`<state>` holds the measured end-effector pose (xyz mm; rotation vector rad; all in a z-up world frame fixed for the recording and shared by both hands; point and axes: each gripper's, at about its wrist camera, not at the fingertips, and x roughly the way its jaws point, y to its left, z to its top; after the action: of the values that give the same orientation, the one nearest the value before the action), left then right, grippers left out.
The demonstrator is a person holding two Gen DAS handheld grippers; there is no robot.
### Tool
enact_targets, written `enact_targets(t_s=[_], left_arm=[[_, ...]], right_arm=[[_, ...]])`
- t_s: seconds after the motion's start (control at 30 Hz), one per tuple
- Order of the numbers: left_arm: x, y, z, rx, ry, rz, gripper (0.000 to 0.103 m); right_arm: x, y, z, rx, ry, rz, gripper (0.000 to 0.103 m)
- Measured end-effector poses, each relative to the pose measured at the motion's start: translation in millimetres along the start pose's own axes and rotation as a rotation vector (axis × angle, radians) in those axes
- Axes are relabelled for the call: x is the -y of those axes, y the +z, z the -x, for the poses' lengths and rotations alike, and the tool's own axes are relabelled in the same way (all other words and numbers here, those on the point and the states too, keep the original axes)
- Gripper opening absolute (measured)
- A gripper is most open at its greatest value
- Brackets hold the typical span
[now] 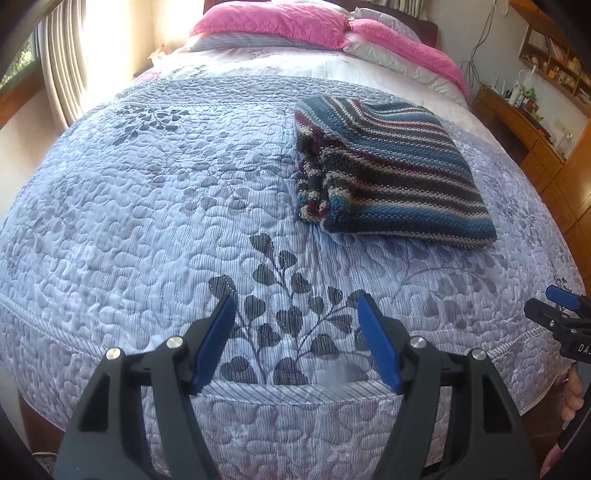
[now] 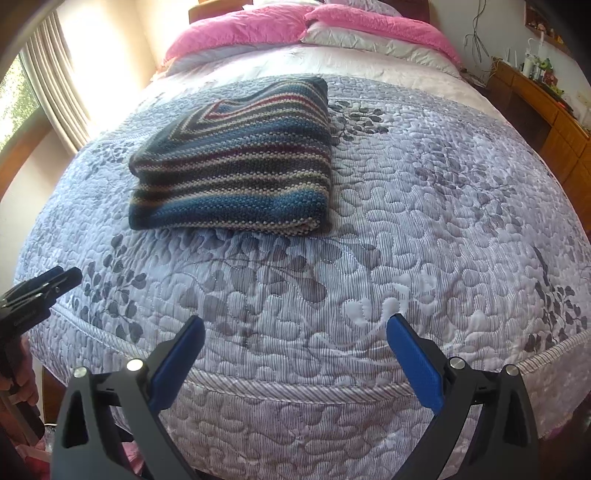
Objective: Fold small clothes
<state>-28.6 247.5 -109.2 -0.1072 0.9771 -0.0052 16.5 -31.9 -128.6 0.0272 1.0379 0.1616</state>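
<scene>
A striped knit garment (image 1: 391, 170) in blue, maroon and cream lies folded into a thick rectangle on the quilted bedspread (image 1: 166, 206); in the right wrist view the same garment (image 2: 236, 166) sits left of centre. My left gripper (image 1: 297, 299) hovers over the near edge of the bed, open, with nothing between its blue pads. My right gripper (image 2: 295, 323) is also open and empty over the bed's near edge, well short of the garment. Each gripper shows at the margin of the other's view: the right one (image 1: 561, 306), the left one (image 2: 55, 280).
Pink pillows (image 1: 280, 22) lie at the head of the bed. Curtains and a window (image 2: 44, 85) are on the left. A wooden desk with shelves (image 1: 532, 122) stands along the right wall. A hand (image 1: 574, 391) holds the right gripper's handle.
</scene>
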Motion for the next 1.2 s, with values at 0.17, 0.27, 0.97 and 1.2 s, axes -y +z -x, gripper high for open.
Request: enact_targets(t_s=[0.17,0.27,0.97,1.2], left_arm=[[2,-10,16,0.024,0.021,-0.012,0.071],[3,-16,25,0.031,0.031,-0.021,0.071],[19,-27,86,0.14,0.117,-0.07,0.076],[24,-26,96,0.163,0.121,-0.083,0.076]], right_arm=[[-12,-7,10,0.008,0.007,0.021,0.099],[-19,-11,16,0.013,0.004,0.036,0.099],[-35,-15,64,0.117,-0.023,0.044,0.099],[-41,-17,73,0.141,-0.014,0.052,0.099]])
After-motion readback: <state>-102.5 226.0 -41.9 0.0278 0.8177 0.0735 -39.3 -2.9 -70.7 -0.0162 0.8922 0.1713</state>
